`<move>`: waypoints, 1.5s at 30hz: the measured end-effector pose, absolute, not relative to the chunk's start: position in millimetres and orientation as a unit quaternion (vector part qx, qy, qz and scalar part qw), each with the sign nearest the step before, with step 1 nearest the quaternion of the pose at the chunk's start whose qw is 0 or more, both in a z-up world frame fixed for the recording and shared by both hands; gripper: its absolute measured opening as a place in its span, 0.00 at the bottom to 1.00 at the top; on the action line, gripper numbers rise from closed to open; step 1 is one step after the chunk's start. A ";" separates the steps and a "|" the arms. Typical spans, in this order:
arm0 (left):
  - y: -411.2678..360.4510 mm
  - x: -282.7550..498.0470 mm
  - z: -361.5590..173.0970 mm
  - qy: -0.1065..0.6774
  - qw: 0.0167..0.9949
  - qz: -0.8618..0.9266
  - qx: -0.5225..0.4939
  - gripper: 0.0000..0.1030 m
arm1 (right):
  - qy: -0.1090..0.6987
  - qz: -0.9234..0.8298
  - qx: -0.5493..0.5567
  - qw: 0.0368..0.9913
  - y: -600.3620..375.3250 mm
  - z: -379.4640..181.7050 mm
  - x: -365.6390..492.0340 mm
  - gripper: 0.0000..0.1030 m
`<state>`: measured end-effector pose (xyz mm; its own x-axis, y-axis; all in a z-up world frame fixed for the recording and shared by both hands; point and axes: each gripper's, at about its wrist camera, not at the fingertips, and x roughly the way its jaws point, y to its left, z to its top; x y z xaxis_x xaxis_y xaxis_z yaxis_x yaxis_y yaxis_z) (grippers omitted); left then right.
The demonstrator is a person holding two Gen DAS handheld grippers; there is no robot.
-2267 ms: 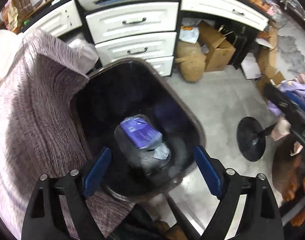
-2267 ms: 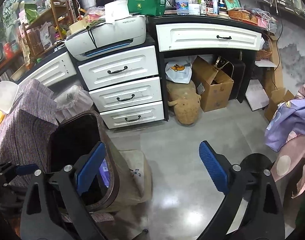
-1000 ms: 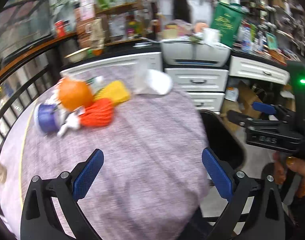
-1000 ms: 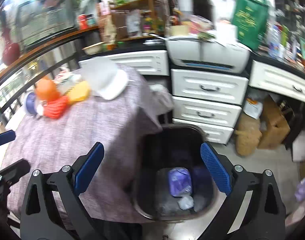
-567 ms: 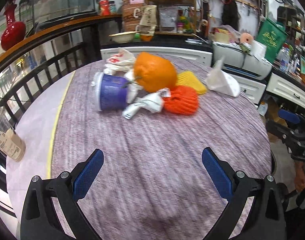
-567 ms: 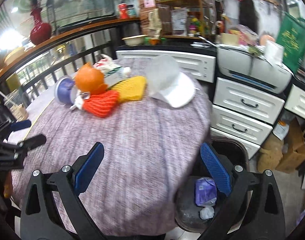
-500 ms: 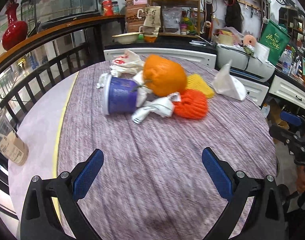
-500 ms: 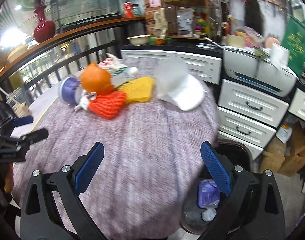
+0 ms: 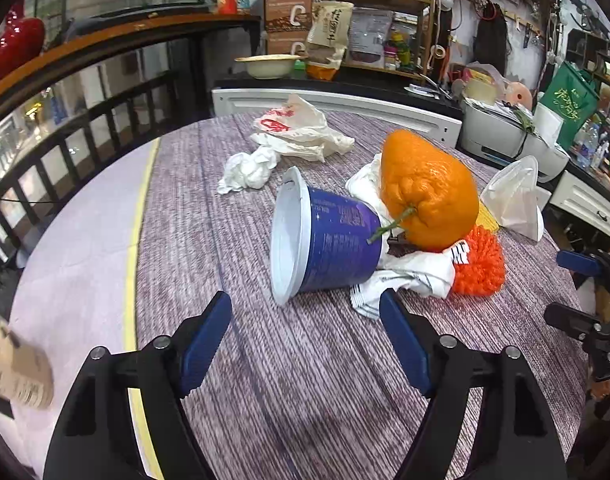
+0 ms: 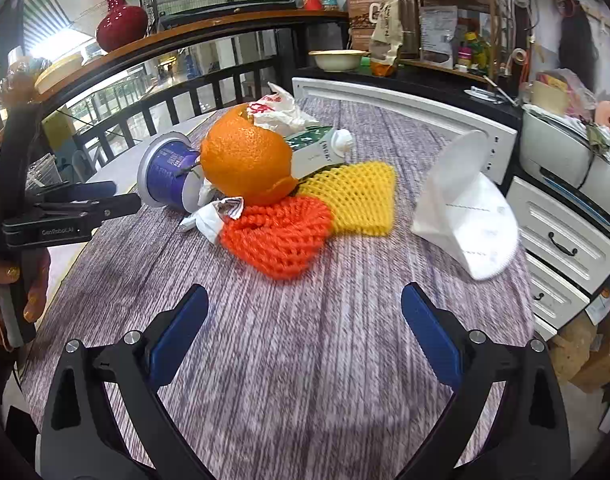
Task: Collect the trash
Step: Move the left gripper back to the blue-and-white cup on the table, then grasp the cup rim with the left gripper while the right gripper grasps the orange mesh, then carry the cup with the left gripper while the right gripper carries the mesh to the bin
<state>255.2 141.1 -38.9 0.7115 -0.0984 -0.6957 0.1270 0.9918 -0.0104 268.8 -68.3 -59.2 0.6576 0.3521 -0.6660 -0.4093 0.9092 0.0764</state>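
Lying on its side on the purple tablecloth (image 9: 305, 380), the blue yogurt cup (image 9: 329, 240) sits just ahead of the left gripper (image 9: 305, 320), whose jaws have just been closing, nothing between them; the right gripper (image 10: 301, 324) is spread, empty.

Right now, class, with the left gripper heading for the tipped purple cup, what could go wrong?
1. The orange peel leans against the purple cup; pulling the cup may topple it.
2. The crumpled wrapper lies beside the cup, so the left gripper, fingers closing with nothing between them, may snag it.
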 end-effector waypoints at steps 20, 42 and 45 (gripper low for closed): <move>128.4 273.9 -52.9 0.383 0.908 -0.168 0.024 0.08 | 0.405 0.251 -0.065 0.877 -30.9 -80.8 314.0 0.39; 126.1 207.4 -40.8 0.356 0.929 -0.099 -0.007 0.08 | 0.374 0.256 -0.036 0.891 -70.2 -67.2 243.6 0.24; 120.7 200.1 -40.4 0.353 0.931 -0.098 -0.008 0.08 | 0.370 0.253 -0.037 0.893 -77.4 -66.6 232.6 0.24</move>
